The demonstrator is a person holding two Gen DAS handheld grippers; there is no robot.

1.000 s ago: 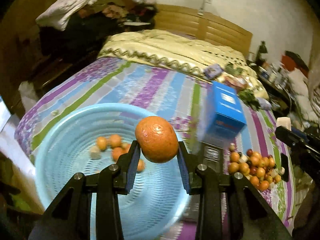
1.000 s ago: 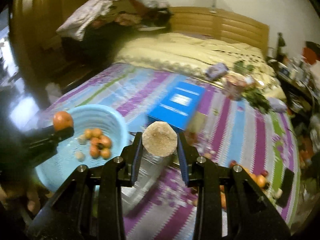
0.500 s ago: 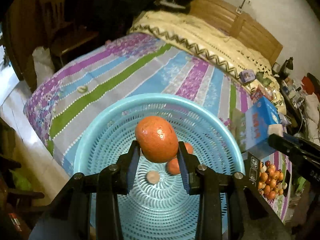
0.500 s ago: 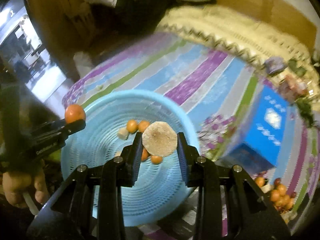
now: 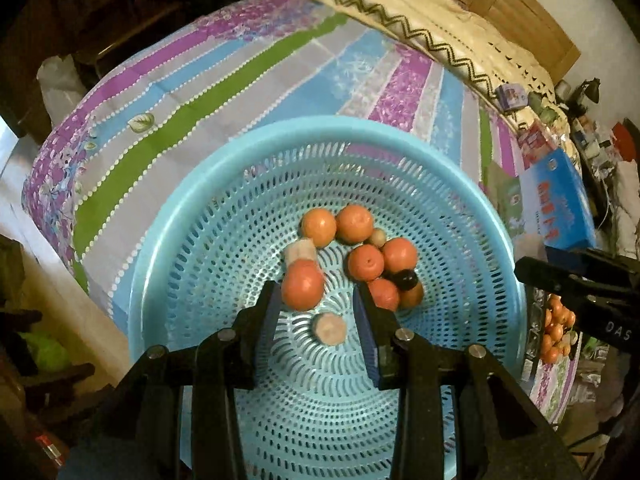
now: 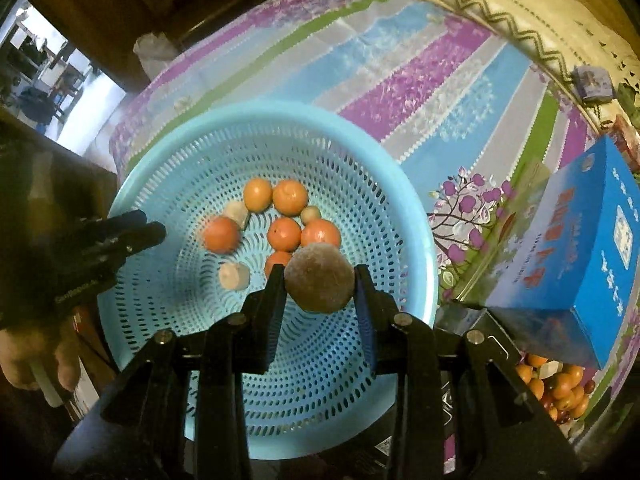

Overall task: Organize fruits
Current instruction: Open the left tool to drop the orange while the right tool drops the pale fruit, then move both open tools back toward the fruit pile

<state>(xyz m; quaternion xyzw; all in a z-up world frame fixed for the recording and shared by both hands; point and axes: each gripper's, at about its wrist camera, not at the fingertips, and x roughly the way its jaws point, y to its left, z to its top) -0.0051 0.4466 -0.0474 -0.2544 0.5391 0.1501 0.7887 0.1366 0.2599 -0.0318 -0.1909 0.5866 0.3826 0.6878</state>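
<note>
A light blue perforated basket (image 5: 168,248) (image 6: 404,216) sits on the striped bed sheet and holds several oranges (image 5: 354,224) (image 6: 290,198) and pale chunks (image 5: 329,329). My left gripper (image 5: 318,308) is open above the basket; the orange (image 5: 302,285) it held is free between the jaws, blurred, dropping into the basket. It shows in the right wrist view (image 6: 221,234) beside the left gripper's tip (image 6: 132,236). My right gripper (image 6: 320,284) is shut on a brown round fruit (image 6: 319,278) over the basket.
A blue box (image 6: 576,256) (image 5: 560,204) stands right of the basket. A pile of small orange and red fruits (image 6: 560,388) (image 5: 556,332) lies on the sheet at the lower right. The bed's left edge drops to the floor. A cream blanket (image 5: 400,8) lies behind.
My left gripper has opened and let go of the orange, which falls into the basket. Both grippers have moved lower over the basket. The right gripper still holds the brown fruit.
</note>
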